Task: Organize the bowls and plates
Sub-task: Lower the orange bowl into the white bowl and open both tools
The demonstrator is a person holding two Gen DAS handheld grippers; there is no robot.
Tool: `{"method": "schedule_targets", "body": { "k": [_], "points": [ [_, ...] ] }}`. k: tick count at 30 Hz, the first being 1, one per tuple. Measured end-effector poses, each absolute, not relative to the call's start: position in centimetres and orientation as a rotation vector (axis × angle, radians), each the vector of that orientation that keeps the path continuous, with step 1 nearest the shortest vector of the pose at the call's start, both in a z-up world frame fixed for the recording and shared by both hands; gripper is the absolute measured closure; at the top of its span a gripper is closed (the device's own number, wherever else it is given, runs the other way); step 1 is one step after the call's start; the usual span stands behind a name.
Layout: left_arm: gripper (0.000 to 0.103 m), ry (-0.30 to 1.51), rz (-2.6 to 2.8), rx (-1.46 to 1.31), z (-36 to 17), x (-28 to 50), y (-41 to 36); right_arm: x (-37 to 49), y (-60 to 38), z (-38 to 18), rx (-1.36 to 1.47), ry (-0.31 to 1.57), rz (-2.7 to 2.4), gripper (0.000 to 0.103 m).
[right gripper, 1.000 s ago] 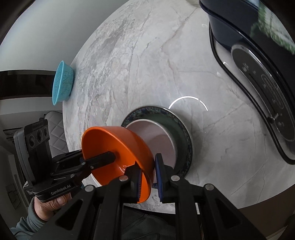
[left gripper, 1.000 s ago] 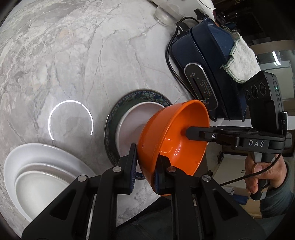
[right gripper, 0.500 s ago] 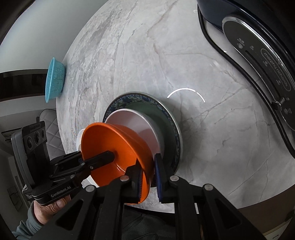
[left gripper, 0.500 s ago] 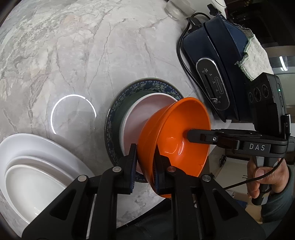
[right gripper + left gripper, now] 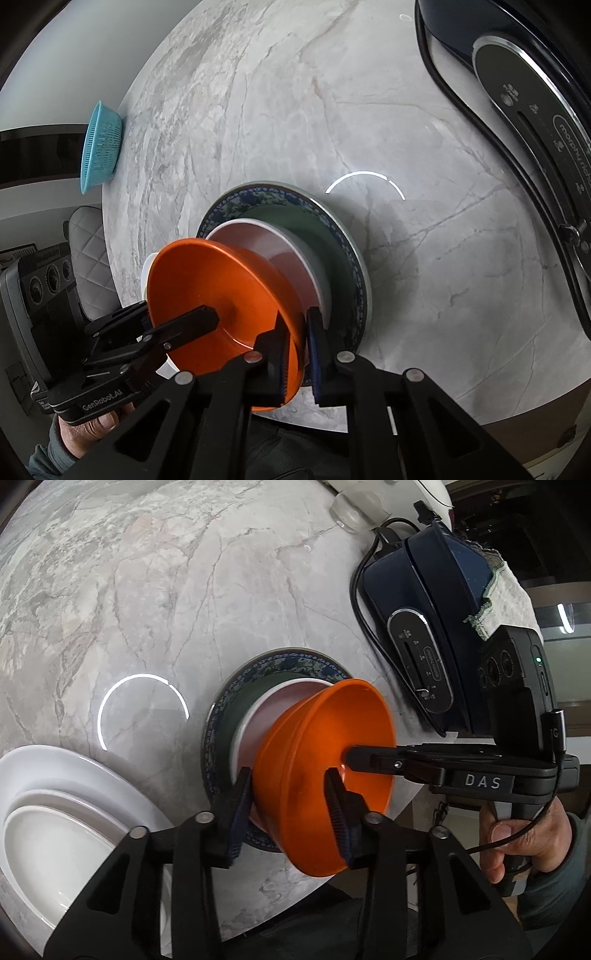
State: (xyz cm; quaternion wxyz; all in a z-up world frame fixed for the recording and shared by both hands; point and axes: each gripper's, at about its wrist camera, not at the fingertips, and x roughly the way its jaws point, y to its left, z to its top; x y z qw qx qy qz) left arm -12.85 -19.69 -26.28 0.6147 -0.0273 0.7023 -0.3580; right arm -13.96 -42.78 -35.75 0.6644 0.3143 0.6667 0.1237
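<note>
An orange bowl [image 5: 314,775] is tilted over a pink bowl [image 5: 273,709] that sits on a blue-patterned plate [image 5: 284,661]. My left gripper [image 5: 290,794] has its fingers spread around the orange bowl's near rim with a gap, open. My right gripper [image 5: 297,338] is shut on the bowl's opposite rim [image 5: 291,332]; it shows in the left wrist view [image 5: 347,757] reaching in from the right. The pink bowl [image 5: 273,247] and plate [image 5: 332,229] lie just beyond the orange bowl [image 5: 218,291] in the right wrist view.
A white oval dish stack [image 5: 55,812] sits at lower left. A dark blue electric appliance [image 5: 424,609] with cord and a cloth [image 5: 506,590] stands at the right. A teal colander [image 5: 101,144] rests at the table's far edge. The marble table's front edge [image 5: 332,878] is close.
The orange bowl has moved down and closer over the pink bowl. My left gripper's fingers have opened off the bowl's rim; the right gripper keeps its hold.
</note>
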Motion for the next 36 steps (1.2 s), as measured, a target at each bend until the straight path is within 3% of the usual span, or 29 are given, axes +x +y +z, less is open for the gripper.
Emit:
{"method": "schedule_targets", "body": {
  "k": [3, 8, 21, 23, 28, 31, 36],
  "points": [
    [0.038, 1.587, -0.851, -0.032, -25.5, -13.4, -20.4, -13.9, -42.6, -35.9, 0.708, 1.509, 0.277, 0.093],
    [0.026, 1.549, -0.844, -0.022, -25.0, -13.5, -20.2, -14.0, -42.5, -35.8, 0.7, 1.507, 0.265, 0.094],
    [0.025, 1.489, -0.802, -0.093, -24.1, -12.2, -17.2, -13.4, -42.1, -35.5, 0.648, 1.513, 0.245, 0.09],
    [0.025, 1.479, -0.791, -0.102, -24.1, -11.6, -16.5, -13.5, -42.1, -35.4, 0.665, 1.507, 0.246, 0.083],
    [0.025, 1.45, -0.754, -0.099, -24.1, -10.2, -14.4, -13.7, -42.0, -34.8, 0.714, 1.471, 0.269, 0.053],
    [0.025, 1.437, -0.756, -0.074, -24.2, -10.0, -13.8, -13.9, -41.9, -34.3, 0.718, 1.456, 0.279, 0.043],
    [0.025, 1.462, -0.746, -0.085, -25.0, -10.3, -13.8, -13.7, -41.5, -33.7, 0.675, 1.437, 0.283, 0.041]
  ]
}}
